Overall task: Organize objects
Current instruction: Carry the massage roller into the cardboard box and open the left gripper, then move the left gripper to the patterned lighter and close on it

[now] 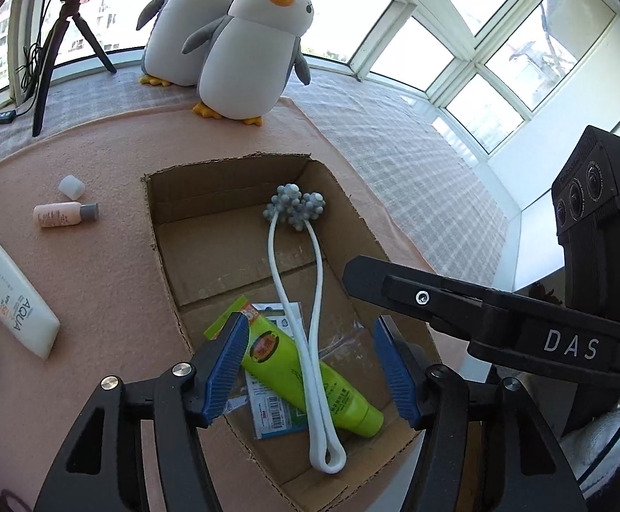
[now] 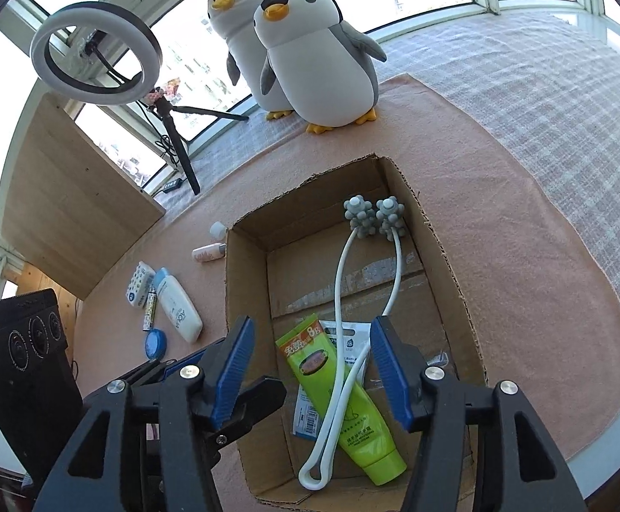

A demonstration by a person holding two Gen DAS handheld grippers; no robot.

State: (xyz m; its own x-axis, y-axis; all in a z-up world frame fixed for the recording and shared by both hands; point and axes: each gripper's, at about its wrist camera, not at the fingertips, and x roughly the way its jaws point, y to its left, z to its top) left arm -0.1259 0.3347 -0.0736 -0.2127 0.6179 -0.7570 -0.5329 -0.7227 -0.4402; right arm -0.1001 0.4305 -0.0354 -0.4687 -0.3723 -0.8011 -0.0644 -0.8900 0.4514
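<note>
Two grippers, left (image 1: 310,367) and right (image 2: 312,371), hover with fingers spread over the brown cardboard box (image 2: 245,298); we risk snagging the white looped massager (image 2: 344,362) inside.

Matt corrugated cardboard box (image 2: 450,256) on fuzzy pink cloth (image 2: 502,196) holds a glossy plastic green tube (image 2: 344,401).

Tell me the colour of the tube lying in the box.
Lime green tube with an orange label, clearest in the right wrist view.
</note>
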